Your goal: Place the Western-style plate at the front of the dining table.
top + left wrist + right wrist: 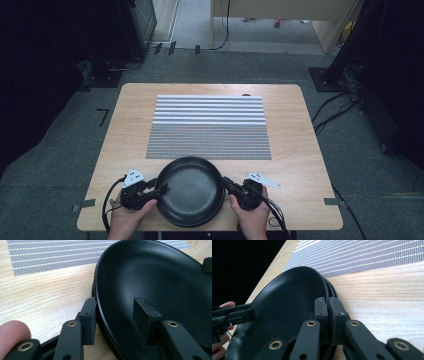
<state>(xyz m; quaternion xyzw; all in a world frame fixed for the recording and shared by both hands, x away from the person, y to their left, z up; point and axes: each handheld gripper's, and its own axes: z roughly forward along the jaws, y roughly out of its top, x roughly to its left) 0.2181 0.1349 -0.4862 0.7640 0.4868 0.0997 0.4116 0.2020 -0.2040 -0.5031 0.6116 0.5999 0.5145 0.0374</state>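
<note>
In the high view the black pan (190, 190) sits at the near edge of the wooden bench (125, 130), at 6 o'clock from the striped mat (209, 127), between the two grippers.

The left gripper (161, 189) meets the pan's rim at its 9 o'clock point, with the person's left hand (131, 212) wrapped around the gripper body. In the left gripper view the jaws straddle the rim: one jaw stands outside the pan wall, over the bare bench, and the other stands inside the bowl against the dark inner surface. The gap between them is about half open, clearly wider than the rim, and the outer jaw lies just beside the rim; whether either one presses on it I cannot tell. A fingertip (12, 331) shows at 8 o'clock in that view.

The right gripper (226, 183) meets the rim at about 3 o'clock, held by the right hand (252, 212). In the right gripper view its jaws are drawn nearly together, pinching the rim (328, 302) between them, one jaw inside the bowl and one outside. The pan appears to be several stacked pieces there, judging by the layered edges beside the outer jaw.
</note>
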